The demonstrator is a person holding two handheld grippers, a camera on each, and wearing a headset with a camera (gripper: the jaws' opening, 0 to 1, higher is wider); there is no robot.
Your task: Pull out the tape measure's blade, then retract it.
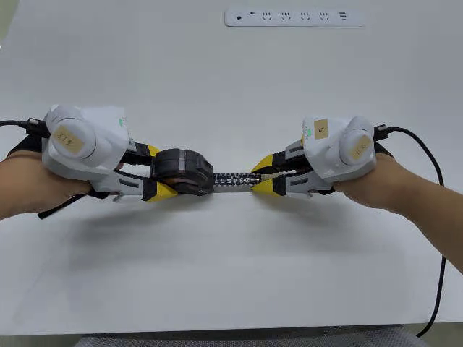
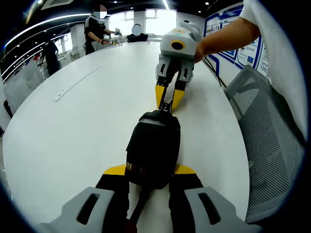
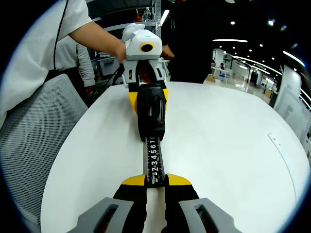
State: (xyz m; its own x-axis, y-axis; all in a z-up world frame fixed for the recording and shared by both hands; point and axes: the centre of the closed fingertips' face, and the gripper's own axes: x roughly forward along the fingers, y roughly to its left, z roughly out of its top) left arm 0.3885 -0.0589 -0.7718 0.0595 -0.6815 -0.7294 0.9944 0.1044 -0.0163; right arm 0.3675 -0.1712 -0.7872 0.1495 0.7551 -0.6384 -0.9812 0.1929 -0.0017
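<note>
The 2 grippers face each other low over the white worktop (image 1: 231, 275), with the tape measure (image 1: 182, 172) stretched between them. The left gripper (image 1: 160, 172), held in the left hand (image 1: 29, 184), has its yellow-tipped jaws clenched on the dark case from both sides; in the left gripper view the case stands between those tips and spans the gap. The right gripper (image 1: 260, 176), held in the right hand (image 1: 369, 184), has its jaws pinched on the free end of the blade (image 1: 231, 178). A short length of blade is out of the case, running straight from the case mouth to the right gripper's tips, close above the worktop; whether the case touches the worktop cannot be told. In the right gripper view printed numerals run along the blade, and the case lies beyond it in line, with the left gripper behind it. A black cable (image 1: 436, 238) trails from the right gripper toward the near edge; a white power strip (image 1: 293, 16) lies at the far side, well apart from both grippers; a grey mesh chair (image 2: 272, 145) stands beside the worktop.
</note>
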